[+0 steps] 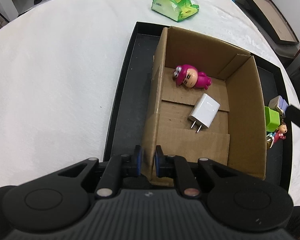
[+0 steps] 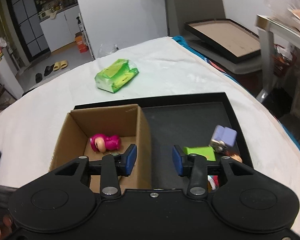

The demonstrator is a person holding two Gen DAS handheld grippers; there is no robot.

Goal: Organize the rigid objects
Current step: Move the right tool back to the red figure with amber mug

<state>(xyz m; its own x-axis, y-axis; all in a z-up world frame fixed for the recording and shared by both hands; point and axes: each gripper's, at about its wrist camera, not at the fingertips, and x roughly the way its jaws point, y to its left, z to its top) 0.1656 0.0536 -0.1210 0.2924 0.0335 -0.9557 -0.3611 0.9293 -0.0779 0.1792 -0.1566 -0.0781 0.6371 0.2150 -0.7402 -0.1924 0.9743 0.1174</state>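
Your left hand-held gripper (image 1: 148, 161) is clamped on the near wall of the cardboard box (image 1: 244, 108), steadying it in the black tray (image 1: 128, 108). The pink figure (image 1: 192, 78) and white charger (image 1: 204, 113) already lie inside. Your right hand-held gripper (image 2: 154, 158) stands part open and empty; next, reach for the green block (image 2: 200, 152) at the tray's right edge.

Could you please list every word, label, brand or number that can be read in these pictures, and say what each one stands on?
None can be read outright.
Green packet: a small dark label patch and yellow print, too small and blurred to read.
Cardboard box: a faint row of printed characters near the far wall's top edge, too faint to read.
White charger: no legible marking.
Orange carton on the floor: pale print, blurred.
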